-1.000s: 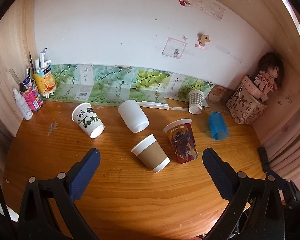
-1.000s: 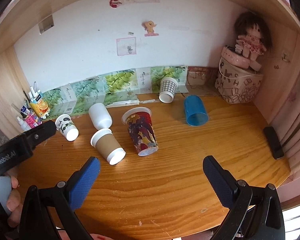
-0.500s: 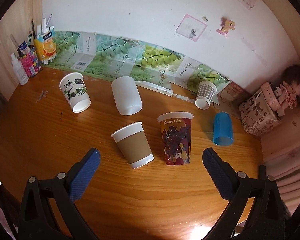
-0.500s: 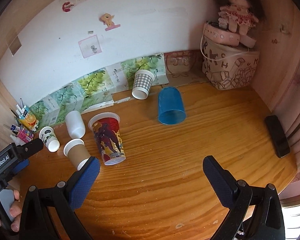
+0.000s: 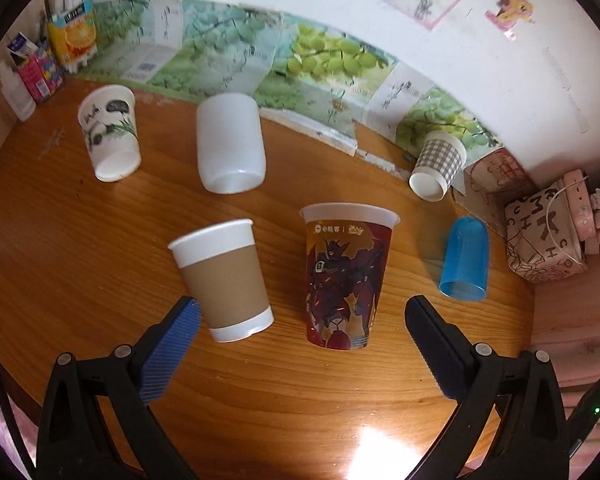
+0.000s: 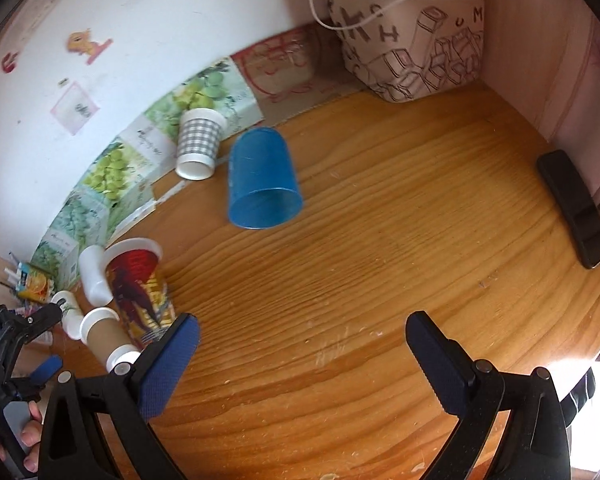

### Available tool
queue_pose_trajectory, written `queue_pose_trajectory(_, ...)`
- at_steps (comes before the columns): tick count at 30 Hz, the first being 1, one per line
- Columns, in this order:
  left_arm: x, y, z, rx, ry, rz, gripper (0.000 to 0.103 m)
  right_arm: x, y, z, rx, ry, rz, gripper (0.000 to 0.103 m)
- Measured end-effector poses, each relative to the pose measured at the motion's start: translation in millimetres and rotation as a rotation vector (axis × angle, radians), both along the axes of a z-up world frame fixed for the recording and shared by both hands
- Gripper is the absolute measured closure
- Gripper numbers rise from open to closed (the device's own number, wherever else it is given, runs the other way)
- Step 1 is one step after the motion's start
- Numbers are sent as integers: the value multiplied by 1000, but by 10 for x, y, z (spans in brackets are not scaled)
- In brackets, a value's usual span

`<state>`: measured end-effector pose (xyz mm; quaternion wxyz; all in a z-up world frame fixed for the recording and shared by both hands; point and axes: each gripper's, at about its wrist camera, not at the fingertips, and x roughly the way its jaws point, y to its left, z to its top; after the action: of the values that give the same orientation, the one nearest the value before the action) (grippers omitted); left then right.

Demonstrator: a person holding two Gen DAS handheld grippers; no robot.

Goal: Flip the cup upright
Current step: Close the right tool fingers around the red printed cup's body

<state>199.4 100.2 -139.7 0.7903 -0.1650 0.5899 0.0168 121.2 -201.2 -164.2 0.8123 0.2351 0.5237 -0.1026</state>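
Wooden and orange-brown, the surface (image 5: 80, 240) carries six cups, seen from both wrist views. In the left wrist view, the left claw (image 5: 302, 330) is held wide open, its blue-padded fingers (image 5: 168, 354) spread with nothing between them. Just ahead of the left pad, a brown-sleeved paper cup (image 5: 224, 280) is seen, its white rim toward the wall and its base toward the camera; whether it is tipped over or only tilted cannot be told. Beside it, a red printed cup (image 5: 346, 280) with a robot figure is shown, its wide mouth away from the camera. Farther back, a translucent white cup (image 5: 230, 144) and a panda cup (image 5: 110, 132) are seen, and a checked cup (image 5: 438, 164) is placed near the strip of grape-printed cartons (image 5: 320, 60) along the wall. A blue plastic cup (image 5: 465, 258) is found lying on its side to the right, its open mouth toward the camera, well apart from the claw.

In the right wrist view, the right claw (image 6: 302, 344) is likewise open and empty above bare wood. The blue plastic cup (image 6: 262, 178) is centred ahead of it, on its side, with the checked cup (image 6: 198, 144) just beside it. A printed basket (image 6: 412, 36) is set in the far corner, and a black flat device (image 6: 574, 214) lies at the right edge.
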Motion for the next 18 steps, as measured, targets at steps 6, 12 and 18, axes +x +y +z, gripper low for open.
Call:
queue_pose_trajectory(6, 185, -156, -202, -28, 55, 12, 1, 89, -69, -105, -14, 10, 64, 0)
queue_pose_trajectory(12, 312, -271, -327, -11, 87, 21, 2, 154, 81, -147, -13, 16, 162, 0)
queue_pose_trajectory(18, 405, -378, -452, 11, 111, 7, 2, 142, 342, -171, 0, 14, 289, 0)
